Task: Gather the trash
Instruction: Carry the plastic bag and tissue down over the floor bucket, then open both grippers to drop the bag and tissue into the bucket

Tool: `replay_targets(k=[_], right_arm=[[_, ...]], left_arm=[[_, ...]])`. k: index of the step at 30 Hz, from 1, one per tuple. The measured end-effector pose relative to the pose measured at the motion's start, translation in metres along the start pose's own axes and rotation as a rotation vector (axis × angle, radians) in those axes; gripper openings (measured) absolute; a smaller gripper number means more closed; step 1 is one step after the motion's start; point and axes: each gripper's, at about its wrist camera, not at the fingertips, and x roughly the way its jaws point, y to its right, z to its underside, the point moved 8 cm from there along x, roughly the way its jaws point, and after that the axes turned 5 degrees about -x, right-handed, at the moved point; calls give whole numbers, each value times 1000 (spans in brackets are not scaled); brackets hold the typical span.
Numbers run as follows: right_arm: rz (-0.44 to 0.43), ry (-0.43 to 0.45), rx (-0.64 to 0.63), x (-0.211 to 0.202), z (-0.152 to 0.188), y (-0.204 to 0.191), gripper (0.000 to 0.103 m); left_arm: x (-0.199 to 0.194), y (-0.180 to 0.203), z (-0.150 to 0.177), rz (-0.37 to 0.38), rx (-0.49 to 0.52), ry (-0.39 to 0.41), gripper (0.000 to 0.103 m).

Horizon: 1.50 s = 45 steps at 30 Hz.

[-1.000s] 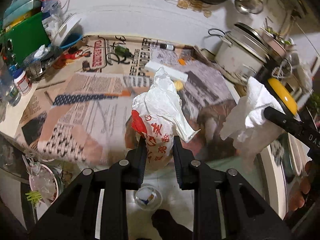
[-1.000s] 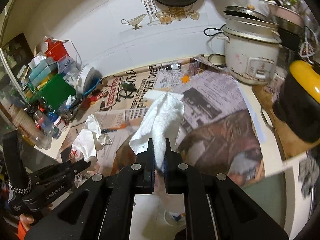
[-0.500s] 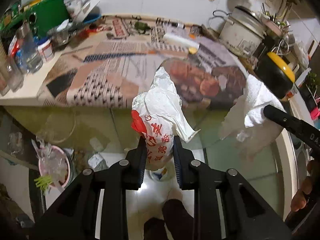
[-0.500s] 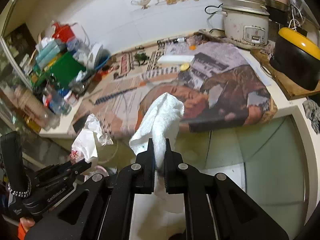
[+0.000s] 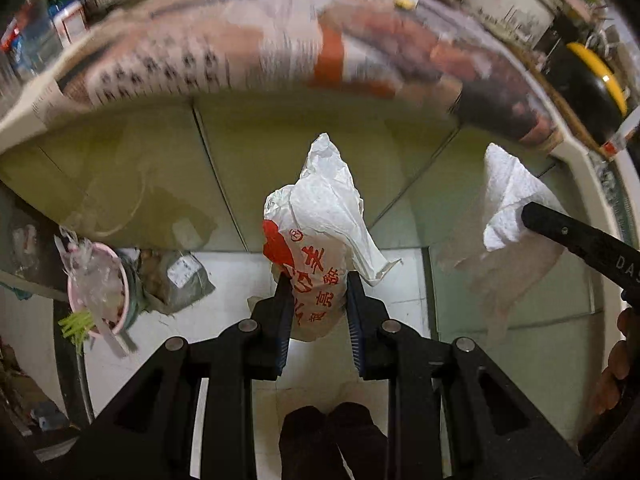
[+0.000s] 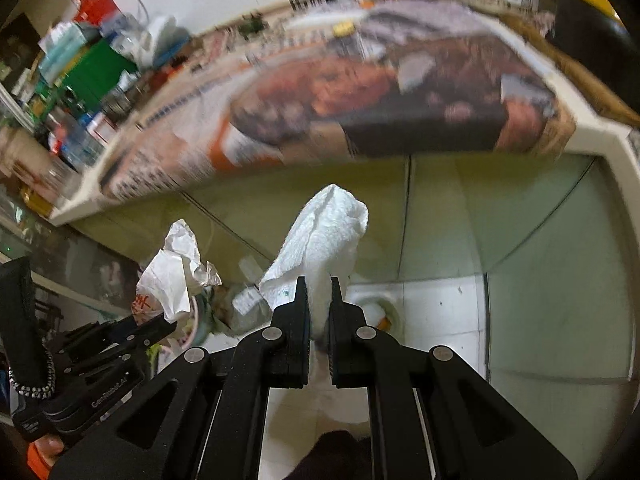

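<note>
Left gripper jaws clamped on crumpled white plastic bag with red lettering; right gripper jaws pinch white paper towel wad. Both trash pieces held off newspaper-covered surface, over floor, likely bound for bin.

Crumpled white plastic bag with red print, pinched between the left fingers. White paper towel, bunched upright, clamped between the right fingers.
</note>
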Motion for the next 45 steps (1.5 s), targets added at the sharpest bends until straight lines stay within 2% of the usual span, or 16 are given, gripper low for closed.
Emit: replay_targets(k=[7,14,24,29,34,35,36,37,40,42,45], right_arm=[[-2,-75,19,84,33,42,7],[-33,-155,39,191,79,75,7],[-92,-227,42,301,123,80,7],[-75,-258,13,346,139,90,7],[-82,-315,29,377,160,107,10],[-84,-327,34,380,163,110,11],[-87,-333,41,384,165,113,13],[-90,-334,47,386,166,114,15],[-87,-317,55,387,167,117,28],[-74,-296,44,385,164,118,39],[-50,-283,21,383,162,115,41]], left_arm=[[105,6,34,10,-44,-78,24],[219,-4,73,2,-45,-131,24],[348,-15,107,15,-9,-195,25],[406,-12,120,30,27,-207,25],[446,-11,129,58,53,-220,27],[453,-10,131,64,53,-225,31],[458,-9,133,65,53,-238,37],[463,-10,134,66,52,-249,39],[472,-9,138,68,25,-271,41],[475,-11,139,73,13,-279,43],[470,-13,137,60,1,-274,43]])
